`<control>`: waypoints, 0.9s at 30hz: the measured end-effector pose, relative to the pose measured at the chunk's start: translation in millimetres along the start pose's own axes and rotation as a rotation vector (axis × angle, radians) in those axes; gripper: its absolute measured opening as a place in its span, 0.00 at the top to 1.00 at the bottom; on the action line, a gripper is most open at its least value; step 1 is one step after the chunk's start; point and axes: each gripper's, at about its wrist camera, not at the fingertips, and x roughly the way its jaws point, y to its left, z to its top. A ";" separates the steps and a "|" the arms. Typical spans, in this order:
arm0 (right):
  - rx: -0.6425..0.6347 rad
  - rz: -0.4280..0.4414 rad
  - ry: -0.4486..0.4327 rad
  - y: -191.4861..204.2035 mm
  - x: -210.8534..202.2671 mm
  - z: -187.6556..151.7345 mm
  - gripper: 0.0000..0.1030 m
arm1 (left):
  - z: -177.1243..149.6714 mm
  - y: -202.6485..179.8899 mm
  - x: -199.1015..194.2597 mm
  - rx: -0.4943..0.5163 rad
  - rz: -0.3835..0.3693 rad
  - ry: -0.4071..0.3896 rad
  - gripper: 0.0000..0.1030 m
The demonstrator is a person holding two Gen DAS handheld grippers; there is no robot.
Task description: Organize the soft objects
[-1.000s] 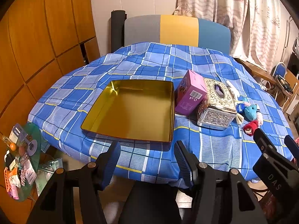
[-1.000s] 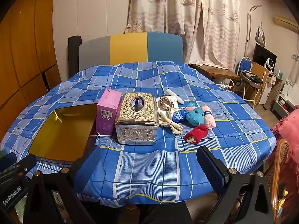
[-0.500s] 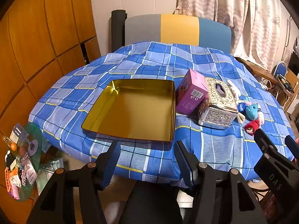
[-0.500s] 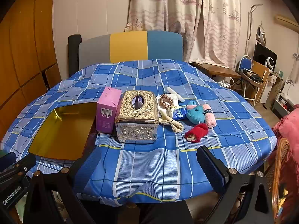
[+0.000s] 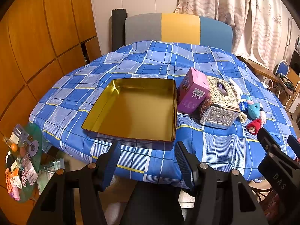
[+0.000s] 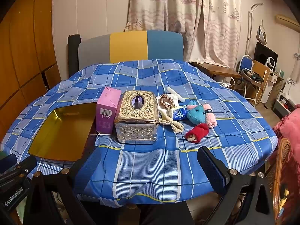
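Soft toys are lying in a loose cluster toward the right edge of the counter [image 6: 150,161], just right of the tissue box [image 6: 137,119]: a blue plush [image 6: 196,113], a pink roll [image 6: 211,118] touching it, a red plush [image 6: 197,135] nearest the front edge, a scrunchie [image 6: 166,101], a cream cloth [image 6: 173,122] and a small blue packet [image 6: 179,113]. The gold tin [image 5: 131,110] is sitting empty at the left, with a pink box [image 5: 193,90] leaning between it and the tissue box; it looks like the likely place for them.

All of these are looking light and squashy, so they are likely giving under pressure rather than slipping. The red plush, lying apart from the others, is offering the easiest first pick, pinched across its thick middle. The blue plush is best taken at the body. The cloth and scrunchie are lying flat and limp, so they are probably needing a low pinch on a fold, and the cloth may be trailing when lifted.

The right gripper [image 6: 150,168] is hanging off the front edge, fingers spread wide and holding nothing. The left gripper [image 5: 147,161] is hovering before the tin, fingers also wide apart and empty.
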 end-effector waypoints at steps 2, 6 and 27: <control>-0.001 0.003 0.000 -0.1 0.2 0.1 0.00 | -0.4 0.1 1.2 -0.001 0.000 0.003 0.41; 0.000 0.002 -0.003 0.0 0.5 0.5 0.00 | -0.3 -0.4 1.7 -0.002 0.004 0.000 0.41; 0.068 0.037 -0.132 -46.7 3.8 16.3 0.00 | -4.2 0.5 24.5 -0.028 -0.138 0.070 0.41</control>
